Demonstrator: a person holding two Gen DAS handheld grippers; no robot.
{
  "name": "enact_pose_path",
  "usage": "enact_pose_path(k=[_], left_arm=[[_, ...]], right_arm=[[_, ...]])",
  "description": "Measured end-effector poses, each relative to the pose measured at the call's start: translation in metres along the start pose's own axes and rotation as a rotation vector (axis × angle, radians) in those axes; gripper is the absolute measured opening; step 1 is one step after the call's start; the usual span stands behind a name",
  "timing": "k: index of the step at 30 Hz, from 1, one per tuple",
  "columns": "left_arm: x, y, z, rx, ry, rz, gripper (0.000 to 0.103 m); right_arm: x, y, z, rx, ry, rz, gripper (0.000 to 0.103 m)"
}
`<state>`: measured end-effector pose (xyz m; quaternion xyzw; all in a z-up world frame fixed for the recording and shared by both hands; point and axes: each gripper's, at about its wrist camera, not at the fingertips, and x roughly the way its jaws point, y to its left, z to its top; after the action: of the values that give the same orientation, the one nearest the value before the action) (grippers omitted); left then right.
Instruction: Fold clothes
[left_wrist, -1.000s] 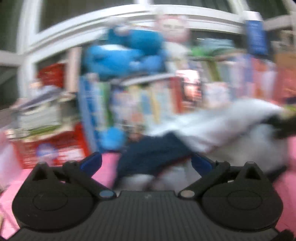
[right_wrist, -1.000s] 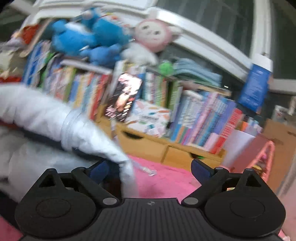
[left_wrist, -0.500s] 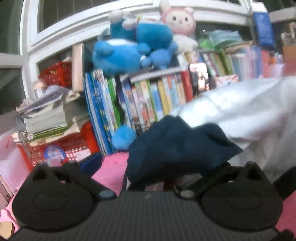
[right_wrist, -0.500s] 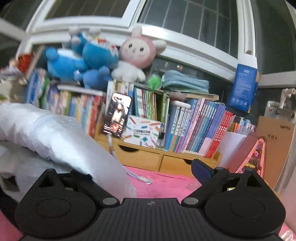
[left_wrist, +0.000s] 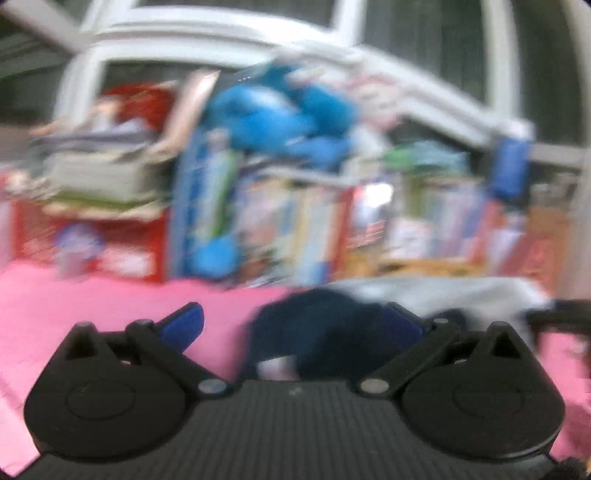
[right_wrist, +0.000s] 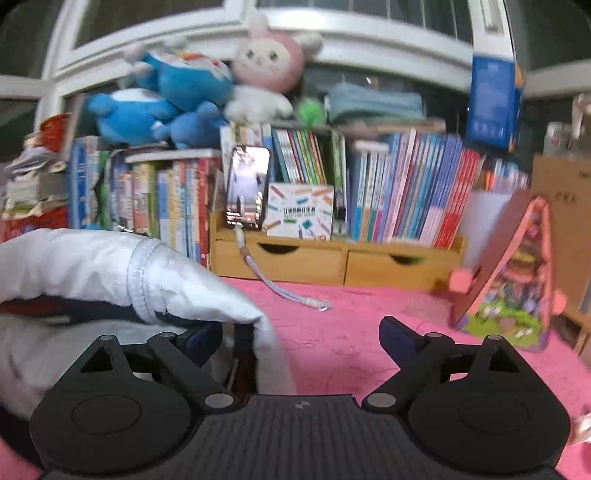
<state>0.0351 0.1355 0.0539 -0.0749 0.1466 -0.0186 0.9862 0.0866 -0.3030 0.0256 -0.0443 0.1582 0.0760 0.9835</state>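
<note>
A white jacket (right_wrist: 74, 266) with a dark navy lining lies bunched on the pink cover (right_wrist: 351, 317). In the right wrist view it fills the left side, and its hem hangs over the left finger (right_wrist: 203, 338). My right gripper (right_wrist: 301, 339) stands wide with its jaws closing; only that loose hem is between them, not pressed. The left wrist view is blurred. There the navy lining (left_wrist: 325, 328) and the grey-white shell (left_wrist: 443, 295) lie ahead and to the right. My left gripper (left_wrist: 293, 325) is open, with the navy cloth by its right finger (left_wrist: 402, 325).
A shelf of books (right_wrist: 406, 192) with wooden drawers (right_wrist: 332, 258) runs along the back. Blue and pink plush toys (right_wrist: 177, 96) sit on top. A phone (right_wrist: 247, 188) leans there, its cable (right_wrist: 288, 291) trailing onto the cover. A pink toy house (right_wrist: 509, 280) stands right, a red basket (left_wrist: 122, 236) left.
In the left view the jacket has dropped from over the right finger to lie low on the cover, and the view swung. In the right view the camera rolled level; the hem stays over the left finger.
</note>
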Motion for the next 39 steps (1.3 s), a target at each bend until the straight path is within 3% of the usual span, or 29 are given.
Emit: enact_pose_path(k=[5,9,10,12,19,24,29,33,39], left_arm=[[0.037,0.011,-0.026,0.013,0.105,0.096,0.103],[0.069,0.011,-0.043,0.009,0.184,0.109,0.103],[0.074,0.01,-0.045,0.005,0.196,0.112,0.103],[0.078,0.013,-0.048,-0.016,0.204,0.116,0.103],[0.085,0.029,-0.058,-0.057,0.26,0.13,0.103],[0.096,0.033,-0.059,-0.06,0.322,0.138,0.103],[0.107,0.02,-0.06,0.04,0.364,0.175,0.103],[0.109,0.019,-0.061,0.059,0.373,0.171,0.103],[0.11,0.018,-0.061,0.065,0.377,0.172,0.103]], right_arm=[[-0.055,-0.013,-0.007,0.14,-0.053,0.327,0.083],[-0.058,0.039,-0.015,0.028,0.041,0.544,0.072],[-0.053,0.058,-0.019,-0.023,0.078,0.574,0.063],[-0.039,0.095,-0.026,-0.104,0.13,0.608,0.054],[0.022,0.204,-0.032,-0.152,0.258,0.737,0.055],[0.034,0.238,-0.04,-0.149,0.355,0.863,0.055],[-0.025,0.24,-0.053,-0.314,0.3,0.945,0.056],[-0.084,0.235,-0.064,-0.502,0.199,0.924,0.063],[-0.106,0.186,-0.057,-0.355,0.222,1.037,0.067]])
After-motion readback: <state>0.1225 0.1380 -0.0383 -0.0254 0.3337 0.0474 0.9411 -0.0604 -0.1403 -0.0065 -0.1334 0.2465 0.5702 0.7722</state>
